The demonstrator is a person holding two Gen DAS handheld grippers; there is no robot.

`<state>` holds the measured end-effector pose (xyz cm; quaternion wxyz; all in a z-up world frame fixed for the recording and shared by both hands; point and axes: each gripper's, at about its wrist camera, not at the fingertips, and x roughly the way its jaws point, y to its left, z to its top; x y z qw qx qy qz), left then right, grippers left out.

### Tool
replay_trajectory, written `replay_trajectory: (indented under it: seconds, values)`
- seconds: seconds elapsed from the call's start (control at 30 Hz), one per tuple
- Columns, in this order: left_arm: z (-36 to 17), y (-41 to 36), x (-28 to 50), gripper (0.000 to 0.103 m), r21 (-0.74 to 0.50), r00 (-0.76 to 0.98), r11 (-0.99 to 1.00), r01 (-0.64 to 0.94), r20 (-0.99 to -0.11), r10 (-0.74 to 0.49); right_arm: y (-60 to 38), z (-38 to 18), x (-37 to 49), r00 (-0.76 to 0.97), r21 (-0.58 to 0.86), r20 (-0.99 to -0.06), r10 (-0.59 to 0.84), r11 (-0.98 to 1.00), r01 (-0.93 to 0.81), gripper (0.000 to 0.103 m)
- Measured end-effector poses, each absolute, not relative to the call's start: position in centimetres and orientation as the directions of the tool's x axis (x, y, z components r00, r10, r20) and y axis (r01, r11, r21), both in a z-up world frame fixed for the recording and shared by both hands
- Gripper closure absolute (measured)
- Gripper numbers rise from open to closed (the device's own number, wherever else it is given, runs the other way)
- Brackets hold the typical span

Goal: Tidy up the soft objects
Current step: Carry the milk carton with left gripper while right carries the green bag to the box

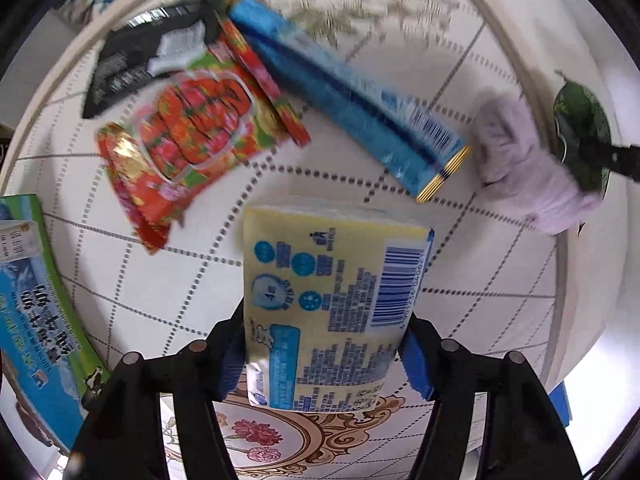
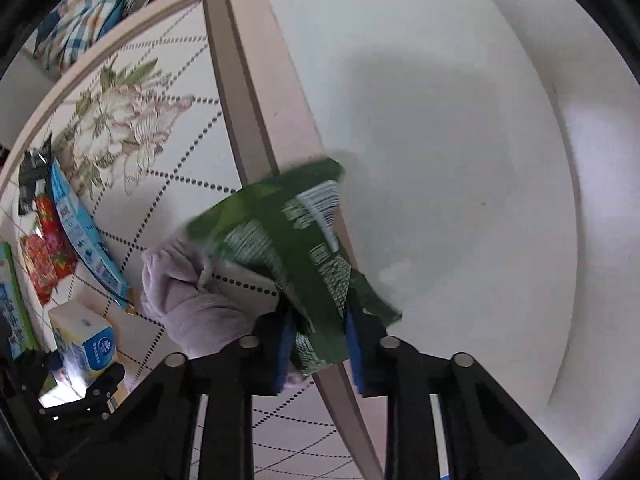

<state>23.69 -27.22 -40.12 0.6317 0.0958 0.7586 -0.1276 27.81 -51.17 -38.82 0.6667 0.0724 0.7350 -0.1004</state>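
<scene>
My left gripper (image 1: 324,344) is shut on a yellow tissue pack (image 1: 332,300) with blue print and holds it over the patterned table (image 1: 120,280). The pack also shows in the right wrist view (image 2: 86,344). My right gripper (image 2: 318,344) is shut on a green snack packet (image 2: 288,248) at the table's right edge; the packet shows in the left wrist view (image 1: 580,132). A lilac soft cloth (image 1: 520,160) lies by that edge, right beside the green packet, and shows in the right wrist view (image 2: 188,296).
On the table lie a red snack bag (image 1: 188,136), a long blue packet (image 1: 352,104), a black packet (image 1: 152,52) and a green-blue carton (image 1: 36,304) at the left. A white floor (image 2: 440,160) lies beyond the table's right edge (image 2: 248,100).
</scene>
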Motion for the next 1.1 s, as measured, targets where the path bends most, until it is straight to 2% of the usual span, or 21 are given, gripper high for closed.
replay_trajectory:
  seconds: [0.3, 0.53, 0.77, 1.0, 1.1]
  values:
    - [-32.8, -25.3, 22.4, 0.041, -0.119, -0.041, 0.946, 0.303, -0.993, -0.112, -49.2, -31.5, 26.5, 0.027, -0.001, -1.0, -0.01, 0.954, 0.299, 0.083]
    - [-26.1, -20.2, 22.5, 0.041, -0.152, 0.061, 0.951, 0.271, -0.983, -0.175, -42.7, -24.7, 23.4, 0.133, 0.096, -0.989, 0.065, 0.966, 0.241, 0.084]
    - [-20.5, -7.9, 20.1, 0.041, -0.129, 0.172, 0.976, 0.176, -0.972, -0.16, -29.6, -22.3, 21.2, 0.172, 0.223, -0.965, 0.199, 0.966, 0.132, 0.084]
    - [-19.5, 6.3, 18.5, 0.041, -0.06, 0.212, 0.998, 0.024, -0.975, -0.063, -15.5, -21.6, 20.8, 0.133, 0.351, -0.931, 0.341, 0.934, 0.061, 0.084]
    - [-20.1, 11.2, 19.0, 0.041, -0.031, 0.209, 0.999, -0.031, -0.978, -0.024, -9.2, -21.5, 21.4, 0.118, 0.357, -0.929, 0.352, 0.933, 0.03, 0.084]
